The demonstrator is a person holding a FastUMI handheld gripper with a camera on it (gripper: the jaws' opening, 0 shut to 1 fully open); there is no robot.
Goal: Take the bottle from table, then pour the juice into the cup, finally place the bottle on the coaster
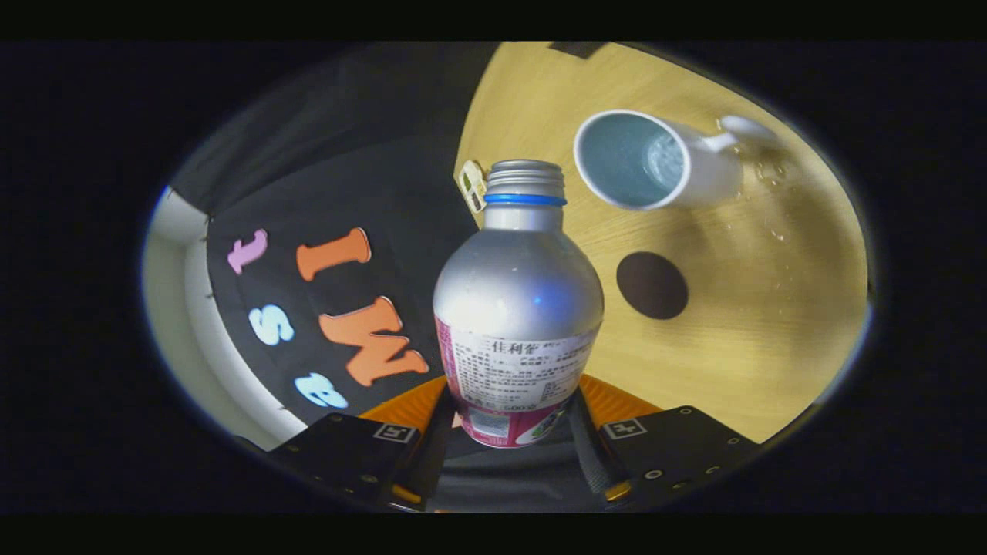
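Note:
A silver metal bottle point(518, 293) with a blue neck ring, an open threaded mouth and a white-and-pink label stands between my two fingers. My gripper point(513, 432) is shut on the bottle's lower body, one black finger point(432, 447) on each side. The whole view is rolled, so the table stands tilted. Beyond the bottle's mouth and to its right a white mug point(655, 162) with a pale blue inside rests on the table, its handle pointing away from the bottle. A dark round coaster point(651, 285) lies on the table between the mug and my fingers.
The wooden table point(756, 331) carries a few drops of liquid near the mug's handle. A small white tag point(472, 185) shows at the table's edge behind the bottle's neck. The booth's black cloth wall hangs on the bottle's other side.

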